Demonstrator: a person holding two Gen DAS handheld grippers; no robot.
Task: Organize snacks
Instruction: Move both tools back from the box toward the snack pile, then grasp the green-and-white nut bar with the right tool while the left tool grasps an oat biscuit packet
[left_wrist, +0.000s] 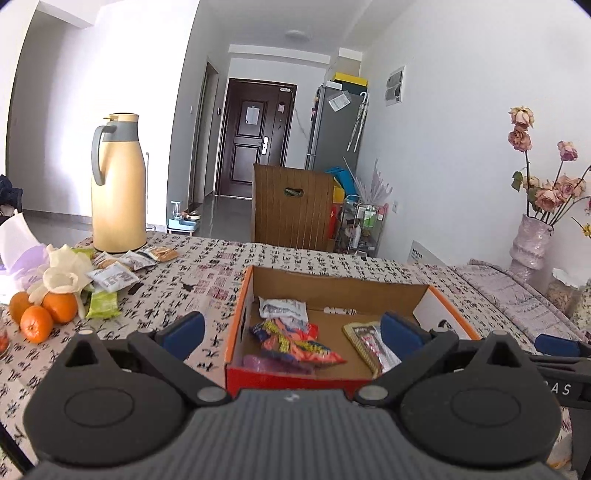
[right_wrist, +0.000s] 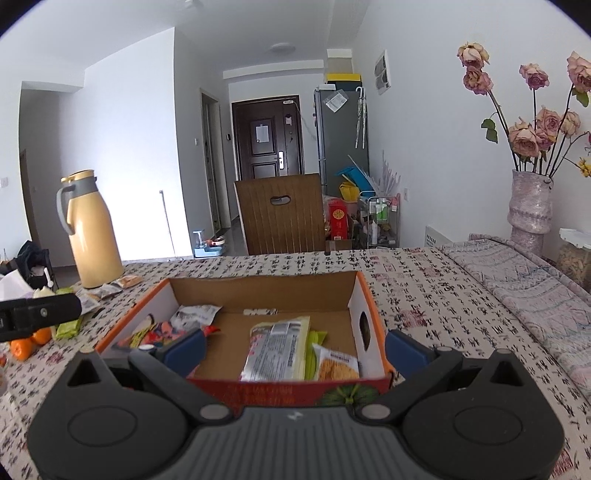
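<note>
An open cardboard box (left_wrist: 332, 286) (right_wrist: 258, 291) with orange rim stands on the patterned table. Inside lie a white packet (left_wrist: 282, 308), an orange-and-yellow snack bag (left_wrist: 295, 341) and a striped packet (left_wrist: 369, 345); the right wrist view shows a silver noodle pack (right_wrist: 277, 349) and an orange cracker packet (right_wrist: 338, 365). More loose packets (left_wrist: 114, 273) lie beside the thermos. My left gripper (left_wrist: 291, 328) hangs open in front of the box, empty. My right gripper (right_wrist: 293, 349) is open too, straddling the box's near wall, holding nothing.
A yellow thermos (left_wrist: 118, 184) stands at the back left. Oranges (left_wrist: 40, 314) and a green packet (left_wrist: 103, 304) lie at the left edge. A vase of dried roses (right_wrist: 530, 206) stands at the right by a folded cloth (right_wrist: 517, 280). A chair back (right_wrist: 282, 214) rises behind the table.
</note>
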